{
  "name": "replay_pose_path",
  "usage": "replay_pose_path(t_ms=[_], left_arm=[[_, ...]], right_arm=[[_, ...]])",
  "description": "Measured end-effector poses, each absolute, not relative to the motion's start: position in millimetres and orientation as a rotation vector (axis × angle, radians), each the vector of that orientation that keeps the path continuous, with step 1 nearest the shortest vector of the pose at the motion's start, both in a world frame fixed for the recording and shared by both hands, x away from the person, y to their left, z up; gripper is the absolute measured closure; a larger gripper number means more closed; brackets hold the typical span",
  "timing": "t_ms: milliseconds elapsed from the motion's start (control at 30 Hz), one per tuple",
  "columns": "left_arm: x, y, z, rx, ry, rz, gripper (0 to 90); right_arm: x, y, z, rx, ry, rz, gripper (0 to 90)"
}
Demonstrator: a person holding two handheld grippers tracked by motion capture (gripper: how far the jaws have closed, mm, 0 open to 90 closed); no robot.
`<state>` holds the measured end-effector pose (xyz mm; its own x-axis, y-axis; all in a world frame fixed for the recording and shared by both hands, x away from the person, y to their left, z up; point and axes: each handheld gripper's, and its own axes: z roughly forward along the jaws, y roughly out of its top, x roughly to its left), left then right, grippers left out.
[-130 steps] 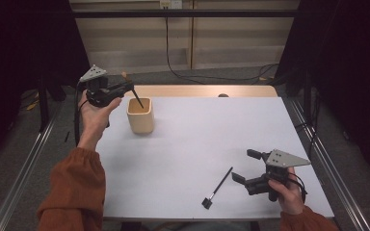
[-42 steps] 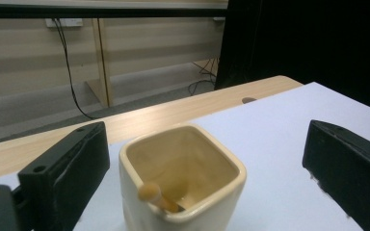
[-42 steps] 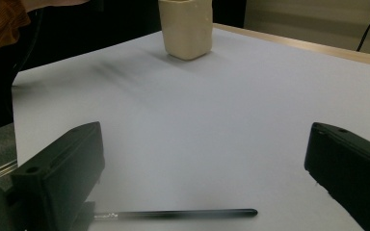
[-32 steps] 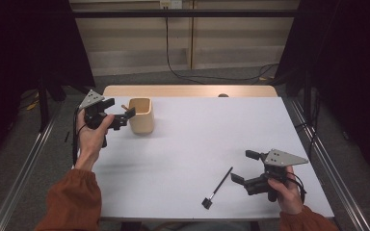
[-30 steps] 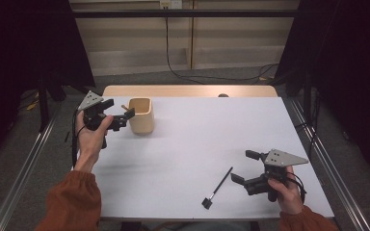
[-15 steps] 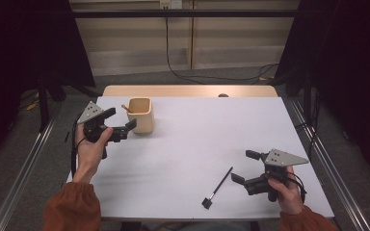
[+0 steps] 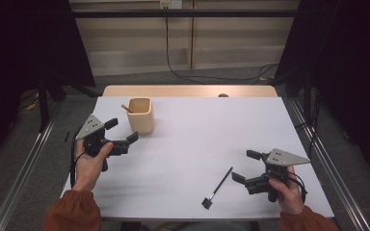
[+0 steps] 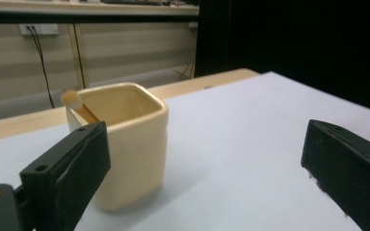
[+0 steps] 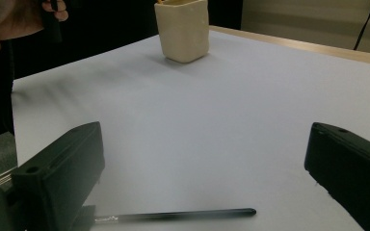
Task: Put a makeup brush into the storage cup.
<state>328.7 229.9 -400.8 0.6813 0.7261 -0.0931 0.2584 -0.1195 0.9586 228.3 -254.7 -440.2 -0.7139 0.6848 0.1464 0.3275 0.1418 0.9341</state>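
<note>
Work in hand: collecting brushes into the cream cup (image 7: 141,114), which stands upright at the far left of the table (image 7: 250,125). One wooden-handled brush (image 7: 126,108) already leans inside it, its tip above the rim. A black brush (image 7: 217,187) lies flat on the table near the front edge, just beside the right claw (image 7: 243,166).

Left claw (image 7: 120,131): jaws wide apart, empty, held level just beside the cup and not touching it. The left hand (image 7: 90,161) grips the handle from below, forearm angled in from the front edge.

Right claw: jaws wide apart, empty, low over the table, pointing toward the black brush. In the right gripper view the brush lies crosswise just in front of the jaws.

Risks, as judged:
- The brush is thin and flat on the table; jaws closing too high would miss it or flick it toward the near edge.
- A grip near one end would let it swing during carriage.
- The left claw sits close enough to nudge or tip the cup.
</note>
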Motion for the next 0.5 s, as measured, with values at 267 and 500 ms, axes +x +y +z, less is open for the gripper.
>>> replay_pose_path(t_ms=[267, 500], left_arm=[[307, 231, -413, 1.705, 0.798, 0.477, 3.5], [292, 233, -418, 1.709, 0.802, 0.471, 3.3]], right_arm=[[228, -256, -440, 0.988, 2.093, 1.596, 0.0], [228, -258, -438, 0.989, 2.074, 1.602, 0.0]])
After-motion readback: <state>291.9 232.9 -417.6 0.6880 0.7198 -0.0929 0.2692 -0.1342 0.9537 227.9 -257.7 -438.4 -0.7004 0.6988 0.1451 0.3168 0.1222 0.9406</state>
